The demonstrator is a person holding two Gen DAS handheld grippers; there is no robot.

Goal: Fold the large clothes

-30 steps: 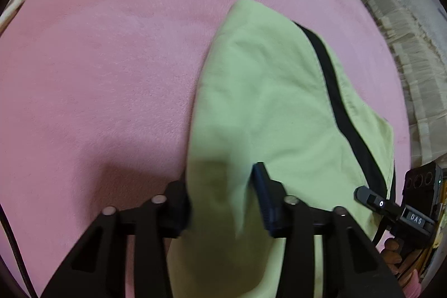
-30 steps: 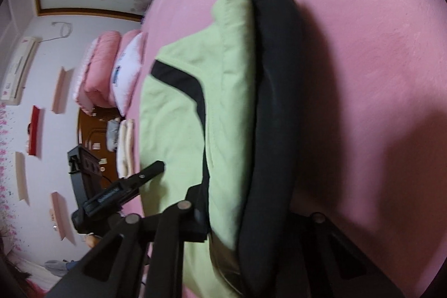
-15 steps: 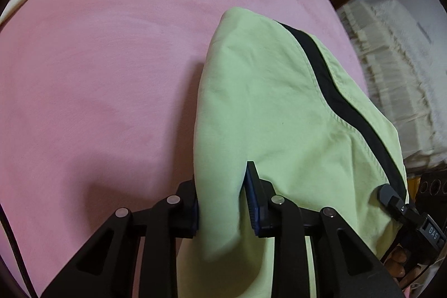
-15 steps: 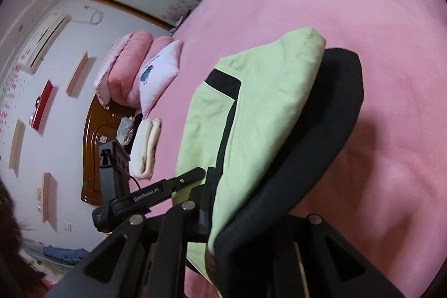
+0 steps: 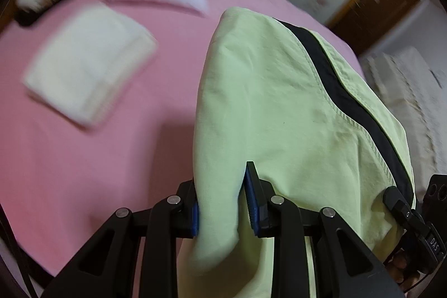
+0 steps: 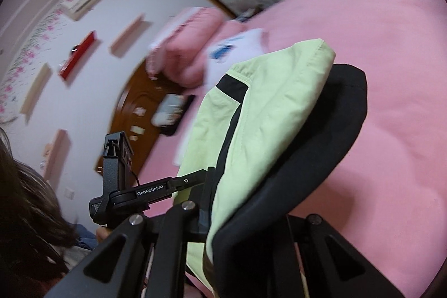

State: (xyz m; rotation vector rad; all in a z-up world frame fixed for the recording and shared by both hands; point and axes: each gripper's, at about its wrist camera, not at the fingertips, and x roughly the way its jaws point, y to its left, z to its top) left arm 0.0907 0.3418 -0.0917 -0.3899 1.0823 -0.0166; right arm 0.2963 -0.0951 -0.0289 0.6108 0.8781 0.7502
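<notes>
Item: lime-green jacket with black trim (image 5: 293, 108), folded thick, held lifted above the pink bedspread (image 5: 83, 158). Left gripper (image 5: 223, 203) clamped a green fold at 6 o'clock; right gripper (image 6: 248, 217) pinched the green-and-black bundle at 6 o'clock. Folded cream towel (image 5: 86, 66) lay at 10 o'clock. Handling advice: keep both grips level and evenly spaced, lowering together so the layers land flat.
</notes>
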